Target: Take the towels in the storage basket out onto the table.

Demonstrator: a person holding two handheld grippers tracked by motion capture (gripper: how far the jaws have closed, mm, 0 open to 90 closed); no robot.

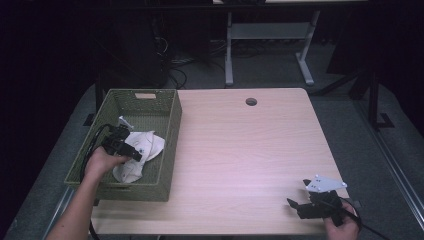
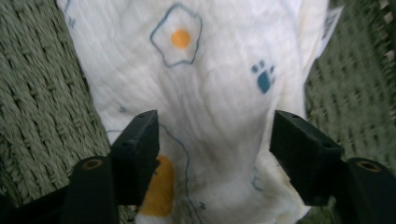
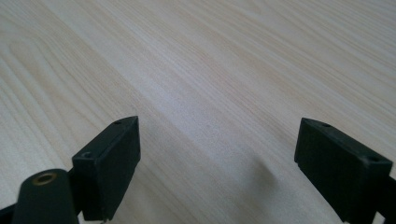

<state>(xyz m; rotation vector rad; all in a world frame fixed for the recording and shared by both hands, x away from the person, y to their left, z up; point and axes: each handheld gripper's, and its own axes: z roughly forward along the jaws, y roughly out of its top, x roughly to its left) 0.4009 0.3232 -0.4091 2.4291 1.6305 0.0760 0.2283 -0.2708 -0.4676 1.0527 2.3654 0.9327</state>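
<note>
Right claw [image 3: 217, 163], jaws wide apart, low over bare pale wooden tabletop [image 3: 210, 60].

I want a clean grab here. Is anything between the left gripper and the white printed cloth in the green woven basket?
Nothing visible. The left gripper is right over the white printed cloth, jaws apart on either side of a fold, inside the green woven basket.

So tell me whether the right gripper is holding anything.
No, the right gripper stands open with bare wooden table between its jaws.
</note>
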